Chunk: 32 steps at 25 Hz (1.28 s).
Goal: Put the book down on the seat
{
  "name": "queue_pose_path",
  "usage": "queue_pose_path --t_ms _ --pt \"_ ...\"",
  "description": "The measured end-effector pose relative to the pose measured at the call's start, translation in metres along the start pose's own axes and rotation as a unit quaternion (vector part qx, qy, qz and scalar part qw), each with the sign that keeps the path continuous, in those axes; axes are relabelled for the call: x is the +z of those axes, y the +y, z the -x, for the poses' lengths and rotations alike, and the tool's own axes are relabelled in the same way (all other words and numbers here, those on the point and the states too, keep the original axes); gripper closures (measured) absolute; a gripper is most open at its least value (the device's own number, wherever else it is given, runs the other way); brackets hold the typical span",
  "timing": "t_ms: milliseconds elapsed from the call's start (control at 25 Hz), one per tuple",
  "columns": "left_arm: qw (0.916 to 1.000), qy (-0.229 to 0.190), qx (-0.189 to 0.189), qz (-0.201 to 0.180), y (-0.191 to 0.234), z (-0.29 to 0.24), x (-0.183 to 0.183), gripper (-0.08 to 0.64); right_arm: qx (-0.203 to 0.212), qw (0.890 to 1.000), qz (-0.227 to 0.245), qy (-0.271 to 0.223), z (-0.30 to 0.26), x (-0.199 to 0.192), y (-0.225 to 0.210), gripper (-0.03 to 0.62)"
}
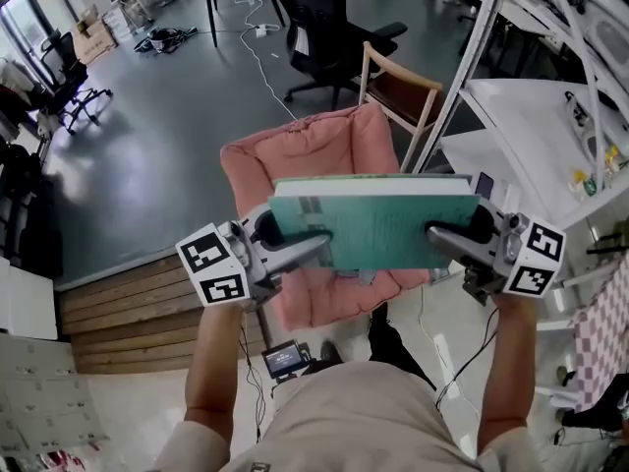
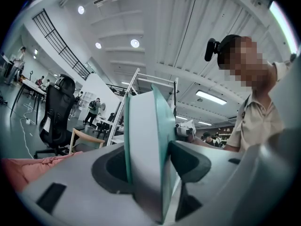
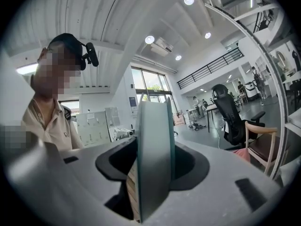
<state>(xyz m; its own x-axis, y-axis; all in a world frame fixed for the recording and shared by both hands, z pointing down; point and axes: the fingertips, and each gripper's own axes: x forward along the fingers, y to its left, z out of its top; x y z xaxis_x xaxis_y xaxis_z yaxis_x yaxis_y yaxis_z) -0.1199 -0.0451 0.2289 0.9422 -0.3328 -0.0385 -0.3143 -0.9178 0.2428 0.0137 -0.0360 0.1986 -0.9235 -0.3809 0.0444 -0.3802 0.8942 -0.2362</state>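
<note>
1. I hold the book (image 1: 378, 232) flat in the middle of the frame, clear of everything. Its long axis runs left to right across the picture, spine edge toward the top.

2. My left tongs (image 1: 303, 247) bite the book's left short end and my right tongs (image 1: 450, 234) bite the right short end. The book spans the gap between them, so neither hand is nearer; they share it evenly.

3. In the left gripper view the jaws stand part-way apart with the book's edge (image 2: 143, 145) wedged upright between the dark pads, both pads against its covers. The right gripper view shows the same: the teal cover and page block (image 3: 153, 149) fill the slot between the pads. So both tongs are clamped on the book, open only by its thickness.

4. The relation that matters is book to pink cushioned seat (image 1: 314, 303). Pink shows above the book at the upper middle of the frame and again below it at lower centre, so the seat lies directly beneath, not off to a side.

5. I judge the book is not yet touching the cushion — it hangs above it, level.

6. The coming move looks like a plain drop: both tongs going down together, keeping the long axis level.

7. A wooden chair (image 1: 403, 91) stands behind the seat at upper right, well apart.
</note>
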Motion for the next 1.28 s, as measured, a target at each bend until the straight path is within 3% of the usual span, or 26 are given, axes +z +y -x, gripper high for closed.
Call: queue_pose_path --t_ms 240,440,760,1000,1280 --pt "0.9991 0.009 0.041 0.013 0.061 0.003 0.007 0.324 0.003 1.0 -0.02 0.001 -0.047 0.002 -0.055 0.382" --pt "0.9972 0.022 0.064 0.033 0.117 -0.028 -0.014 0.324 0.009 0.999 -0.05 0.008 -0.059 -0.017 -0.124 0.38" --pt "0.9934 0.041 0.071 0.08 0.15 -0.048 -0.046 0.321 -0.013 0.995 -0.092 0.026 -0.063 -0.046 -0.167 0.368" --pt "0.9889 0.051 0.068 0.122 0.202 -0.089 -0.095 0.316 -0.025 0.99 -0.131 0.041 -0.059 -0.087 -0.236 0.364" --pt "0.9776 0.08 0.085 0.175 0.268 -0.139 -0.171 0.311 -0.032 0.981 -0.183 0.057 -0.054 -0.156 -0.327 0.359"
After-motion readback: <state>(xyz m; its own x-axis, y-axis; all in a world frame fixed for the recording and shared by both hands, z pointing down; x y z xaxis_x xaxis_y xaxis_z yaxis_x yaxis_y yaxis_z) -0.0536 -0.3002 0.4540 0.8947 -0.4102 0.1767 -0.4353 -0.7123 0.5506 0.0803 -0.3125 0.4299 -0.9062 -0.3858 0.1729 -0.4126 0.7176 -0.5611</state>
